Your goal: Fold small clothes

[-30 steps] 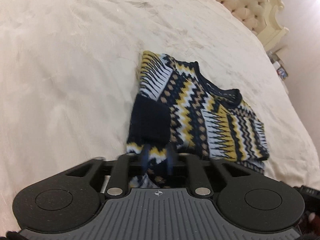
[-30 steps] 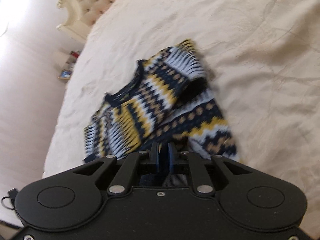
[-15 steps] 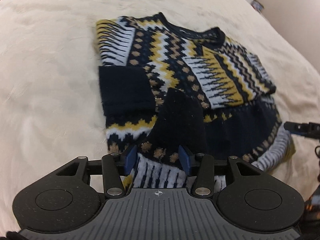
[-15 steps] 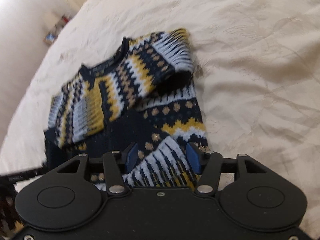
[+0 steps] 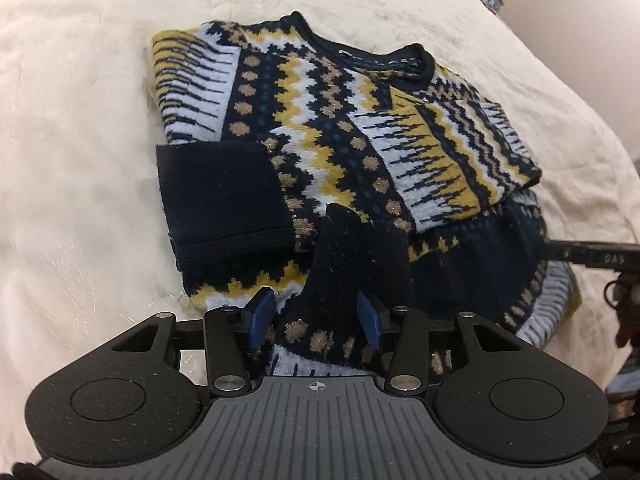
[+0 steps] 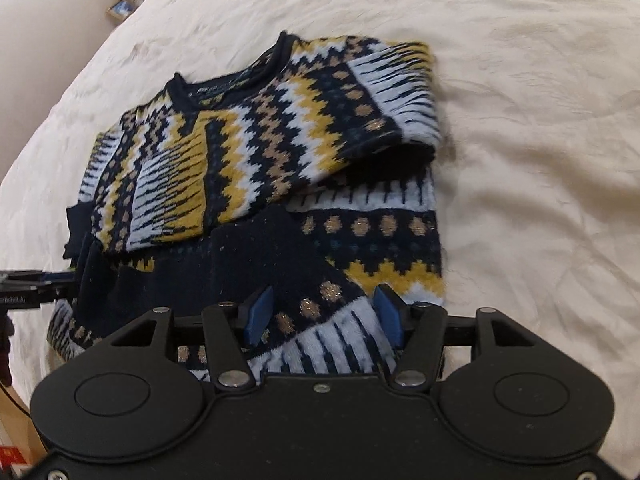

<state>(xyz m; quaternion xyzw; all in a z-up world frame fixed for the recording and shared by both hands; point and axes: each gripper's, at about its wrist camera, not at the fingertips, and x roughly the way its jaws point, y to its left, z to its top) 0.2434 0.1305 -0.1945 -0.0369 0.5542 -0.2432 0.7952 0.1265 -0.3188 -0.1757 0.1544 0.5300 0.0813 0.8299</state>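
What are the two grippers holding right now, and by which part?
Nothing. Both the left gripper and the right gripper have just opened; the sweater hem lies loose between their pads on the bedspread.

Sweater near hem hidden behind hand-held gripper body; shelf items blurred.

The left gripper tips down, its jaws apart after opening. The right gripper tips down too, its jaws wider and just now opening more.
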